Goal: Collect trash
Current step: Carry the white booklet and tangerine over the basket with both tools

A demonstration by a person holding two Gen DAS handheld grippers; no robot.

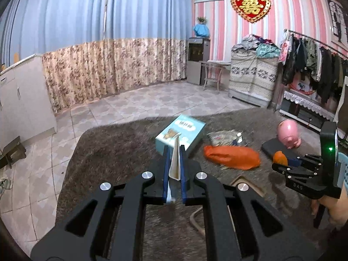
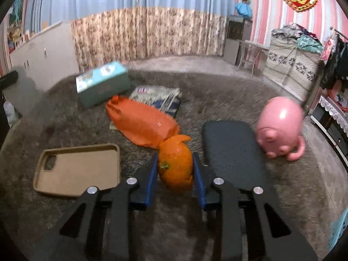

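Grey shaggy cloth covers the desk (image 2: 217, 100), and the orange plastic bag (image 2: 141, 124) at its middle serves as landmark. Far left of it, the left gripper (image 1: 174, 152) is clamped on a folded white paper scrap (image 1: 175, 163), raised in front of the teal tissue box (image 1: 180, 133). Left of the bag a tan phone case (image 2: 78, 169) lies flat. Just right of the bag, the right gripper (image 2: 175, 167) is pinching an orange peel (image 2: 175, 165). Two pieces look collected; I judge neither binned yet, and the crumpled wrapper (image 2: 158, 97) behind the bag remains.
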